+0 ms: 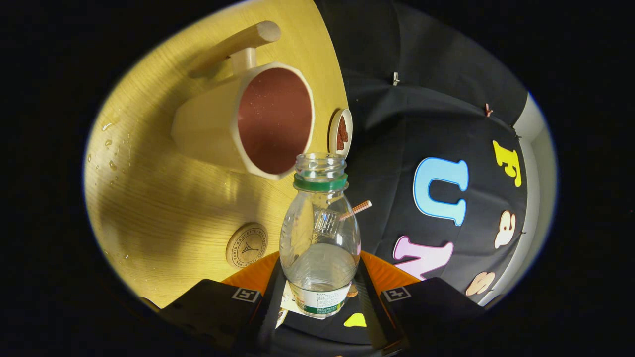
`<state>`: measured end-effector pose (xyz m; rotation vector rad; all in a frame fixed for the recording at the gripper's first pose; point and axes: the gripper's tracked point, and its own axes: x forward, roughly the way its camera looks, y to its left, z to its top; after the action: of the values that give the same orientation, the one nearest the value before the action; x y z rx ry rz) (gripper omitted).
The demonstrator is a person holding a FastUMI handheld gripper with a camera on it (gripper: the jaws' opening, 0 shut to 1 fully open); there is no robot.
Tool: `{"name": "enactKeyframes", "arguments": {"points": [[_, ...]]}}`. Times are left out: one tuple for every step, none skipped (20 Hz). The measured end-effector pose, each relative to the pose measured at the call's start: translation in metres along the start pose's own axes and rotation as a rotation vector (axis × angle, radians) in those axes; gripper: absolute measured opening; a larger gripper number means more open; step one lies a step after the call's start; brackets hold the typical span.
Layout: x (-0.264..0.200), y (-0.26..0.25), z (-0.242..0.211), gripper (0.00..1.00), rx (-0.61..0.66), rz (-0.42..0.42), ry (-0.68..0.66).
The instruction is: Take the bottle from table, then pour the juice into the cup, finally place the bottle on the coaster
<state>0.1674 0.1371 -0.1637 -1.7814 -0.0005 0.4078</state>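
Observation:
A clear plastic bottle point(320, 233) with a green neck ring and no cap sits between my fingers, and my gripper point(320, 292) is shut on its lower body. It is partly filled with clear liquid. The whole view is rolled sideways, so the bottle is tipped relative to the table. Its open mouth points at a cream cup point(248, 119) with a reddish-brown inside and a wooden handle, just beyond it. A round wooden coaster point(247, 245) lies on the yellow wooden table point(163, 198) beside the fingers, nearer than the cup.
A small round dish point(341, 132) with brown contents stands near the table's edge beyond the cup. Water drops dot the table past the cup. The booth's black cloth wall lies beyond the table edge.

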Motion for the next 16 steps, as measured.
{"name": "enactKeyframes", "arguments": {"points": [[-0.001, -0.001, 0.000, 0.74, -0.014, -0.004, -0.001], [-0.002, 0.000, 0.000, 0.74, -0.021, -0.003, -0.002], [-0.002, 0.000, 0.001, 0.74, -0.024, -0.003, -0.004], [0.000, -0.002, 0.000, 0.74, -0.031, -0.004, -0.005], [0.001, -0.004, 0.000, 0.74, -0.037, -0.005, -0.007], [0.001, -0.004, 0.000, 0.74, -0.042, -0.006, -0.008], [0.001, -0.004, 0.000, 0.74, -0.048, -0.006, -0.009], [0.001, -0.005, 0.001, 0.74, -0.055, -0.006, -0.012], [0.002, -0.006, 0.001, 0.74, -0.066, -0.005, -0.016], [0.003, -0.007, 0.003, 0.74, -0.081, -0.005, -0.021], [0.003, -0.010, 0.004, 0.74, -0.097, -0.006, -0.027], [0.004, -0.010, 0.004, 0.74, -0.112, -0.008, -0.031], [0.005, -0.012, 0.003, 0.74, -0.123, -0.009, -0.032], [0.004, -0.011, 0.002, 0.74, -0.131, -0.009, -0.030], [0.005, -0.011, 0.000, 0.74, -0.135, -0.008, -0.026], [0.006, -0.011, 0.000, 0.74, -0.140, -0.006, -0.029]]}}
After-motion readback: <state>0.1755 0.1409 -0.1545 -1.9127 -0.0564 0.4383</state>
